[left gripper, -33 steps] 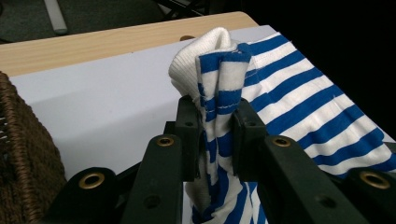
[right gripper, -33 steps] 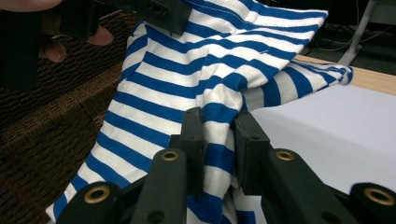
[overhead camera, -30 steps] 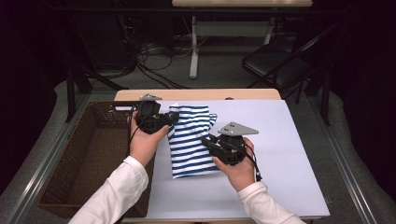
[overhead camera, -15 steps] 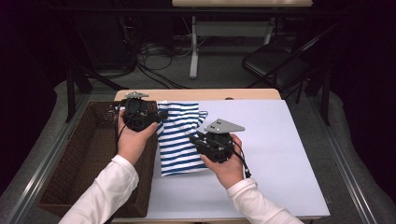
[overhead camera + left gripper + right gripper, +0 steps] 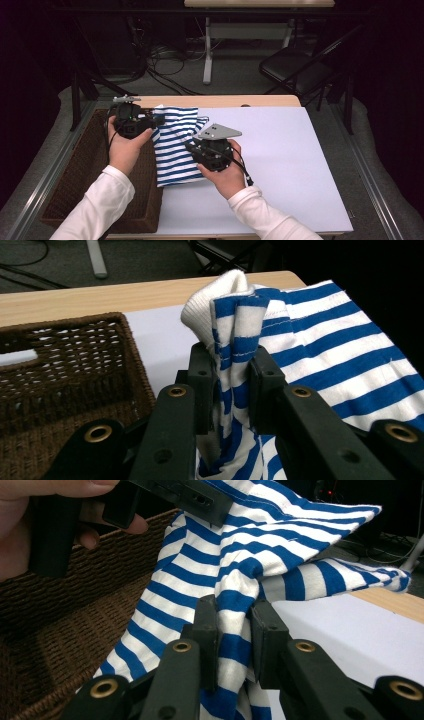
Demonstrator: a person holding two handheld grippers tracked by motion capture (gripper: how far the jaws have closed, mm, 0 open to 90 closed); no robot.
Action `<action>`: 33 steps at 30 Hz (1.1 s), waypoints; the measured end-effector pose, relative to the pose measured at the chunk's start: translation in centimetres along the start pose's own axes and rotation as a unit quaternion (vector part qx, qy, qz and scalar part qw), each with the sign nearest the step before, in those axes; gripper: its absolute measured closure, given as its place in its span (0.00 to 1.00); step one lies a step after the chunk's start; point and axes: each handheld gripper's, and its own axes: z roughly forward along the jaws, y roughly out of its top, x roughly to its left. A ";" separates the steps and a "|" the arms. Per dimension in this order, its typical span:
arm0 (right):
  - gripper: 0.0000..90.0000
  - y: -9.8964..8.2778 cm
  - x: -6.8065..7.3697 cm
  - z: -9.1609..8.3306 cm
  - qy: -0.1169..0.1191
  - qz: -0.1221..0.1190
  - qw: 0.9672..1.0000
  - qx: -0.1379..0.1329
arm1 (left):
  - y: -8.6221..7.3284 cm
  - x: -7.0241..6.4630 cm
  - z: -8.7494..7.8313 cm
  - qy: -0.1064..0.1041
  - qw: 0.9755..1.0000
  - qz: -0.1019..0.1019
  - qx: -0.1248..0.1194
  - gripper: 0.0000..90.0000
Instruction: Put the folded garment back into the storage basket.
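Pinching a fold of the striped shirt [image 5: 300, 355], my left gripper [image 5: 234, 390] has its jaws clamped on the cloth near the white ribbed collar, and from above I see it at the shirt's far left corner [image 5: 131, 122]. My right gripper [image 5: 235, 630] grips another bunched fold of the same blue and white cloth, sitting at the shirt's right edge [image 5: 212, 150]. The shirt [image 5: 175, 145] hangs lifted between the two, its lower edge trailing onto the white sheet [image 5: 280, 165] covering the table [image 5: 225, 101]. Just left of the shirt sits the brown wicker basket [image 5: 85, 165], partly under my left hand [image 5: 122, 150].
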 end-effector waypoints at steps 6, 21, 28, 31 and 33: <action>0.85 0.8 0.9 0.8 0.008 -0.003 1.000 0.000 | 0.0 1.0 -1.1 0.007 1.000 -0.006 -0.004 0.84; 0.85 1.7 2.6 2.7 0.017 -0.011 1.000 0.002 | -0.1 3.0 -2.8 0.016 1.000 -0.019 -0.009 0.84; 0.85 2.0 3.3 3.4 0.018 -0.016 1.000 0.002 | 0.0 3.6 -3.2 0.023 0.999 -0.024 -0.008 0.84; 0.85 2.0 3.4 3.7 0.018 -0.016 1.000 0.002 | 0.0 3.9 -3.3 0.025 0.999 -0.025 -0.006 0.84; 0.85 2.1 3.6 3.9 0.019 -0.016 1.000 0.003 | 0.0 4.0 -3.4 0.027 0.999 -0.026 -0.007 0.84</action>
